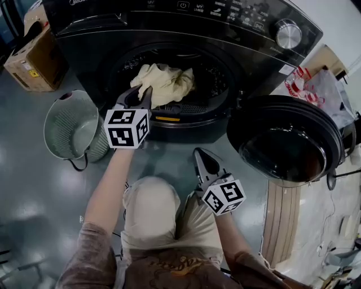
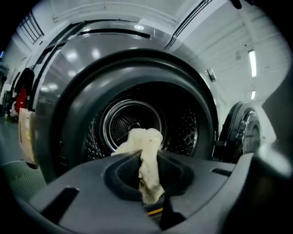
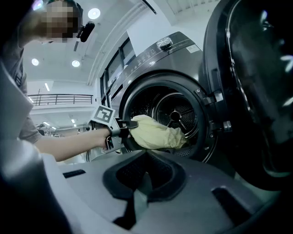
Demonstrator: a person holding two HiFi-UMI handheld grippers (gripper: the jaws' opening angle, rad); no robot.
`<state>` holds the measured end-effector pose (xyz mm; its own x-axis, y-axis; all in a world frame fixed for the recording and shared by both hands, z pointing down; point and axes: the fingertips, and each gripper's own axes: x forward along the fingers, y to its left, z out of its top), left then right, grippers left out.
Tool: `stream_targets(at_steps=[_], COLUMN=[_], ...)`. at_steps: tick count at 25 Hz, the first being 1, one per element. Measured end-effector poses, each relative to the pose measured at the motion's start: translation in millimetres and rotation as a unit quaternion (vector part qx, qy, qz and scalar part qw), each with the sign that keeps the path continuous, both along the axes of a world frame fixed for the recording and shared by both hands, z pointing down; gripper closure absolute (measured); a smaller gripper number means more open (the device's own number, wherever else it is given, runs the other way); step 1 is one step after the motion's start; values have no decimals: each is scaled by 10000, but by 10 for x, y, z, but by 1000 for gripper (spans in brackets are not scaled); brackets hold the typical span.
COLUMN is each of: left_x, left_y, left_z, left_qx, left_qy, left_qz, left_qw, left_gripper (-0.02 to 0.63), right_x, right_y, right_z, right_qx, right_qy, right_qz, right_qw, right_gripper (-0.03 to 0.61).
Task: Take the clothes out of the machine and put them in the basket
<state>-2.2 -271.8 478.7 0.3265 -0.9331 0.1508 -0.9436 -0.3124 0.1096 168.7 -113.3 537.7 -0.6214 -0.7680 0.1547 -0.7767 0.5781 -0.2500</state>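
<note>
Left claw (image 1: 144, 92) is clenched on the pale yellow garment (image 1: 168, 82), half out of the washing machine (image 1: 169, 25). The basket (image 1: 72, 128) looks empty. Right claw (image 1: 199, 152) is closed on nothing.

This is looking like a large open hall, a test lab or workshop space rather than a home laundry room. The washing machine (image 1: 186, 22) is standing free on a glossy grey floor (image 1: 34, 186), with a cardboard box (image 1: 36, 56) and plastic bags (image 1: 316, 90) lying beside it. Round ceiling lights (image 3: 94, 13) and strip lights (image 2: 252, 61) are shining from a high white ceiling, and a gallery railing (image 3: 59, 98) is running along an upper level.
</note>
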Motion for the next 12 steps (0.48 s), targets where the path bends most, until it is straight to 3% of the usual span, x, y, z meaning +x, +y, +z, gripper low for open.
stream_targets(at_steps=[12], left_x=[-311], left_y=[652], left_z=[-459], left_qx=[403], left_qy=[6], left_qz=[-110], left_qw=[9991], left_gripper=[551], right_x=[-130], right_y=[3], right_z=[-4], right_qx=[73], right_qy=[-68], right_qz=[-317], right_qw=[9994], right_gripper=[581])
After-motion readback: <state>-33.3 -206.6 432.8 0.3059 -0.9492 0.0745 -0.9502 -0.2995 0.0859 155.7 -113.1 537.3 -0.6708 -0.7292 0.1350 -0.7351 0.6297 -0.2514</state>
